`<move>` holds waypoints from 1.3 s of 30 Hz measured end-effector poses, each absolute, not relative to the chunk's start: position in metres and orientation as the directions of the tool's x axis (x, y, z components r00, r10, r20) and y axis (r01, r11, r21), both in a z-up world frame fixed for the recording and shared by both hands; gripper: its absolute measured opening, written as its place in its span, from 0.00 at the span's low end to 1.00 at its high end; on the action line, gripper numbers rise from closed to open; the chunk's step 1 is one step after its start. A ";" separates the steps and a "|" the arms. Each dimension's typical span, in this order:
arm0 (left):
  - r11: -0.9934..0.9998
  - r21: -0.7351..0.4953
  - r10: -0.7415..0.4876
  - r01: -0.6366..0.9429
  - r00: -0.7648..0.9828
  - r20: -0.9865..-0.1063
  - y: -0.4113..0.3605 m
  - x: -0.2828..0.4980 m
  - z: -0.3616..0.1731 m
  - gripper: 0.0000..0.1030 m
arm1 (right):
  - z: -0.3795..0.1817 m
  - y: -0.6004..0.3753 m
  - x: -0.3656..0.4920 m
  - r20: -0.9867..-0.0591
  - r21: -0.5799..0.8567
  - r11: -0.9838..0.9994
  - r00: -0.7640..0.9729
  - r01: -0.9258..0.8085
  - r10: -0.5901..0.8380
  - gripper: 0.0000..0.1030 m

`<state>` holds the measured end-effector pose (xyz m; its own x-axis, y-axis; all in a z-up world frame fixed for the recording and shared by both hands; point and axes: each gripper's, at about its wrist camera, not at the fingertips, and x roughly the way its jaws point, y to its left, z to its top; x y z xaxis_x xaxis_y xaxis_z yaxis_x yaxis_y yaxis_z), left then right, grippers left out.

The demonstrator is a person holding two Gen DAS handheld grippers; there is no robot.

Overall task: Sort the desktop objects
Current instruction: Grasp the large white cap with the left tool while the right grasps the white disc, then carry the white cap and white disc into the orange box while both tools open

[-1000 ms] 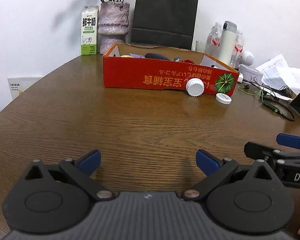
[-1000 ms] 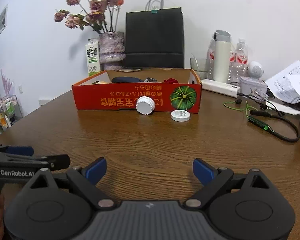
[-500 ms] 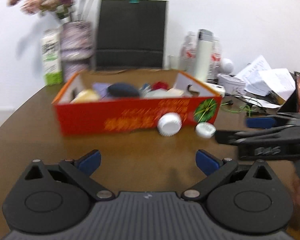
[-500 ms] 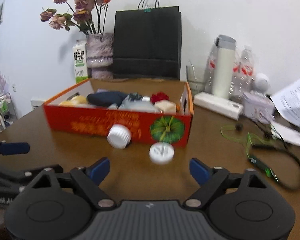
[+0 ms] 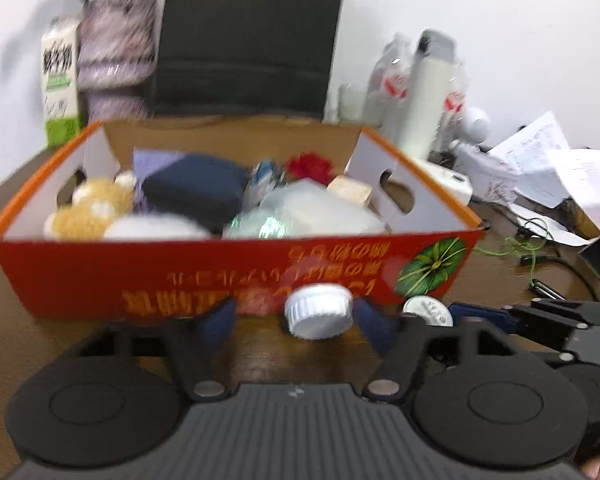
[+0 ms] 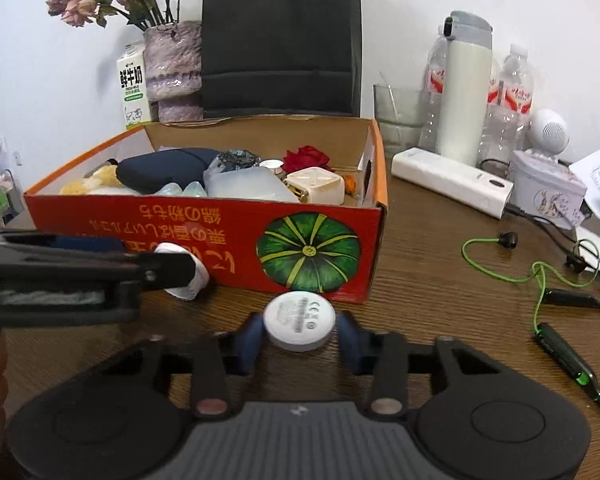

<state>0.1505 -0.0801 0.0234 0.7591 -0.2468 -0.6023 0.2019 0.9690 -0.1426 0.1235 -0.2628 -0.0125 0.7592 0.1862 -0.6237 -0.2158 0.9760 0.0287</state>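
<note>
Two items lie on surface (image 6: 440,296) against box (image 6: 228,236) front, outside it. Left hand-held gripper (image 5: 296,322) straddles ribbed cap (image 5: 319,316), right hand-held gripper (image 6: 299,334) straddles disc (image 6: 299,321); both wide, unclamped, apparently lined up for pickup.

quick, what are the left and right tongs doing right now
Left tongs: open around the ribbed white cap, not gripping.
Right tongs: open around the flat white disc, not gripping.
</note>
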 end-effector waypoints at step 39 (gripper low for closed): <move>0.955 -0.194 -0.289 0.226 0.857 -0.425 -0.002 -0.066 0.070 0.39 | 0.050 -0.247 -0.070 -0.492 0.111 0.970 0.836 -0.216 0.242 0.36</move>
